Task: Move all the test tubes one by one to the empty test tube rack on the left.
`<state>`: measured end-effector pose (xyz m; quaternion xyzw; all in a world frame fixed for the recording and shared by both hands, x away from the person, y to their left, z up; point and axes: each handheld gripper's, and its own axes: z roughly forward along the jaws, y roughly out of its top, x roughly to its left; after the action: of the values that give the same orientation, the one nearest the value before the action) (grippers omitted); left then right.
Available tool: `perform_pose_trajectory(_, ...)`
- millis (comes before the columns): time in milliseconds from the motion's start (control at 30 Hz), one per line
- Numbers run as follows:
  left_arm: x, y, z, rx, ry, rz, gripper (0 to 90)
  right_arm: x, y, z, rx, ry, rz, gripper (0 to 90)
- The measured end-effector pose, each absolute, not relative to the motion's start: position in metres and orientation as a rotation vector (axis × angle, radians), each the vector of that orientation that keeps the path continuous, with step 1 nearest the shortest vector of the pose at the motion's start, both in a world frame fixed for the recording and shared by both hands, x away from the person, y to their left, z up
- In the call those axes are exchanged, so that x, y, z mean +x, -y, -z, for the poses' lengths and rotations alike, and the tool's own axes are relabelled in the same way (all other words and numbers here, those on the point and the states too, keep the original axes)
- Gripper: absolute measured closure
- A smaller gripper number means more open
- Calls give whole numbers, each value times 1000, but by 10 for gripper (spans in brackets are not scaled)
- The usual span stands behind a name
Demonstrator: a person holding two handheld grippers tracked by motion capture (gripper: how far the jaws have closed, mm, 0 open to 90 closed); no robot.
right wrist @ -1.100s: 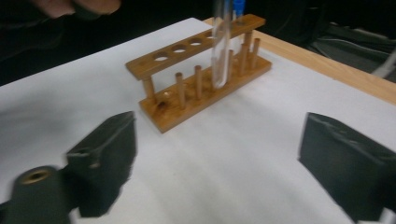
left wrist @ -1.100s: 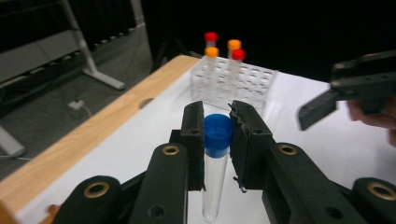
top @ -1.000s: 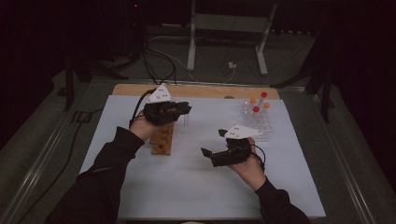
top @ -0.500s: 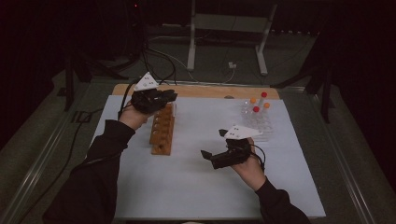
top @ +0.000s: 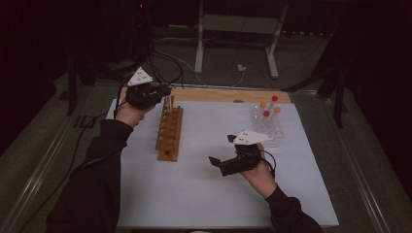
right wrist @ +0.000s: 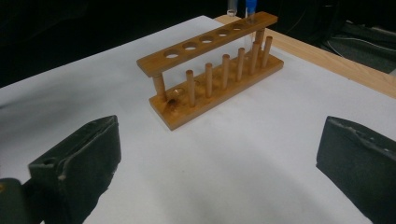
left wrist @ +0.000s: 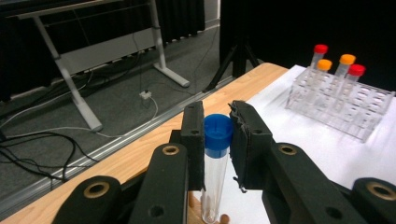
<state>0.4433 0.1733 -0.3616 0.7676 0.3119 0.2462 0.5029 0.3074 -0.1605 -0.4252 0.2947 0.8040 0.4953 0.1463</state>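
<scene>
Blue-capped tube (left wrist: 216, 158) clamped between left gripper (left wrist: 217, 140) jaws, just under the cap, its bottom at the far end of the wooden rack (top: 169, 131). Right gripper (right wrist: 219, 158) jaws wide open, empty, above the bench (top: 209, 184). Left hand has shifted from over the rack toward its far end. No readable labels.

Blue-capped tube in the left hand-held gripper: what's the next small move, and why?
Probably lower it straight down: the left hand-held gripper grips the blue-capped tube just under its cap, upright at the far end of the wooden rack. Then release.
</scene>
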Motion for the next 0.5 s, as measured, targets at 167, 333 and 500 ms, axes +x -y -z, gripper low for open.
perform_pose_trajectory(167,452,-175,368,1855,-784,-611,773,308,161,426,847,-2319,-1428,3)
perform_pose_trajectory(333,457,-178,378,1839,-820,-621,773,308,162,425,846,-2318,-1433,3)
perform_pose_trajectory(500,462,-180,384,1827,-846,-626,773,307,162,425,846,-2319,-1436,3)
